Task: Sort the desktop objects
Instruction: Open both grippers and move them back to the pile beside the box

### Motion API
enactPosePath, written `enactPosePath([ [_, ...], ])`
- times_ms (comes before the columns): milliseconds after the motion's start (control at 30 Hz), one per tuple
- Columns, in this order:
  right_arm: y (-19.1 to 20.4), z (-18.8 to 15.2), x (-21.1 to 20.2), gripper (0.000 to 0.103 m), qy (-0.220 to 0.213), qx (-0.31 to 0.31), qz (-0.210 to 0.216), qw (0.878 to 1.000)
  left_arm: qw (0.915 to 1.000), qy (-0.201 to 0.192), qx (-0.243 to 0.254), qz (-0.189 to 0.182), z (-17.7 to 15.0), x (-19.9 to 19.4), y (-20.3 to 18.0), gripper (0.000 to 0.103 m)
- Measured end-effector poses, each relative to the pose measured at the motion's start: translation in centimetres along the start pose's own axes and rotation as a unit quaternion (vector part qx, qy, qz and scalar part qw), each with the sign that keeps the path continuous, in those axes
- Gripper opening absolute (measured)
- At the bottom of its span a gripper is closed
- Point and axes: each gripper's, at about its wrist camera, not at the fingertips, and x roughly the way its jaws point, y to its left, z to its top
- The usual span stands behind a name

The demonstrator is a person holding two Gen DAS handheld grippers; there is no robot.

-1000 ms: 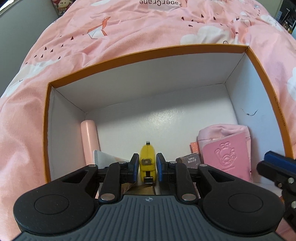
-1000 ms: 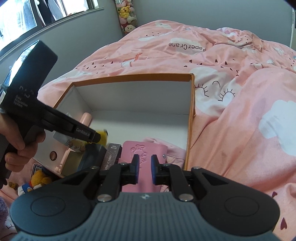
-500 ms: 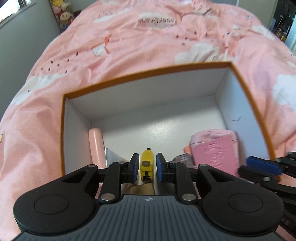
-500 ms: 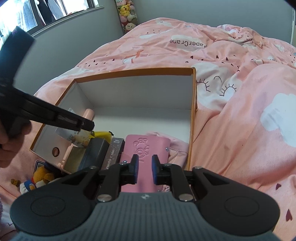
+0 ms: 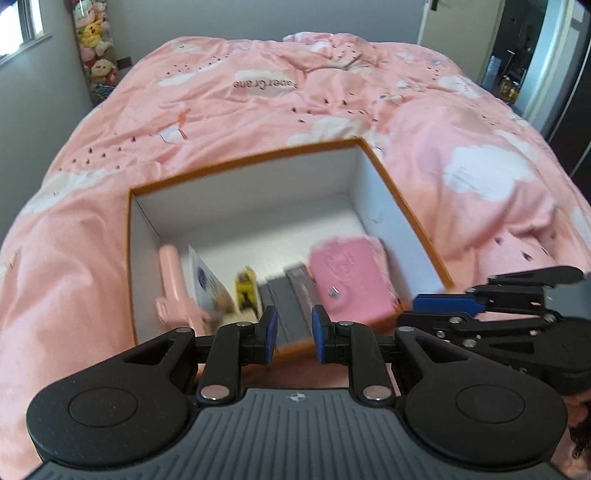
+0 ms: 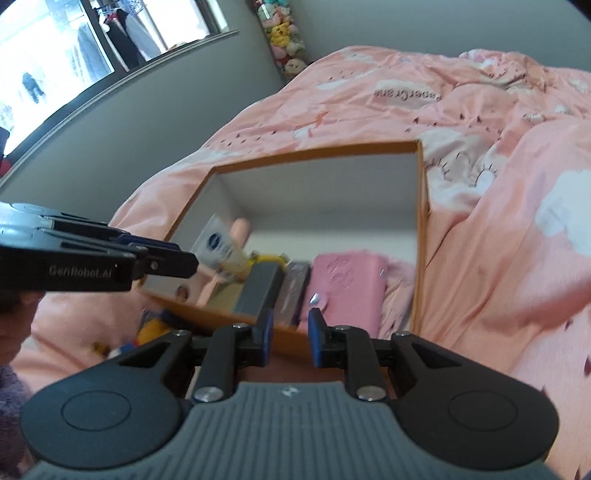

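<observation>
Daylight is streaming through a window up and left of the jaws, a pink cloud-print bed stretching ahead toward grey walls.

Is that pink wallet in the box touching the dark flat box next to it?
Touching. In the right wrist view the pink wallet lies flush against the dark flat box, with no gap between their long edges; the left wrist view agrees, though blurred.

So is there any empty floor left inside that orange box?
Yes: the far half of the orange box floor is bare, up to the back wall. The near end is crowded, from the pink tube across to the pink wallet.
</observation>
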Motion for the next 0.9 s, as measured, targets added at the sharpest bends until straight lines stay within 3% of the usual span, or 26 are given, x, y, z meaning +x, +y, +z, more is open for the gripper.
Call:
enactPosePath([
  [200,0.4,-2.5,0.5,0.023,0.054,0.0,0.011,0.998,0.9988,0.042,-0.019,-0.014,-3.5,0.8,-0.6,0.022],
  [400,1.1,-4.8,2.5,0.025,0.122,-0.057,0.012,0.991,0.9962,0.079,-0.033,0.013,-6.5,1.8,-0.1,0.022],
  [500,1.4,-5.8,3.5,0.029,0.156,-0.099,0.024,0.982,0.9954,0.088,-0.02,0.03,-7.8,2.3,-0.7,0.022],
  [733,2.3,-7.7,5.5,0.029,0.221,-0.183,0.027,0.958,0.9899,0.141,-0.004,-0.007,-10.4,4.2,-2.6,0.022],
  [900,2.8,-8.9,6.3,0.034,0.243,-0.212,0.028,0.946,0.9837,0.18,-0.006,0.0,-12.5,5.3,-3.3,0.022],
])
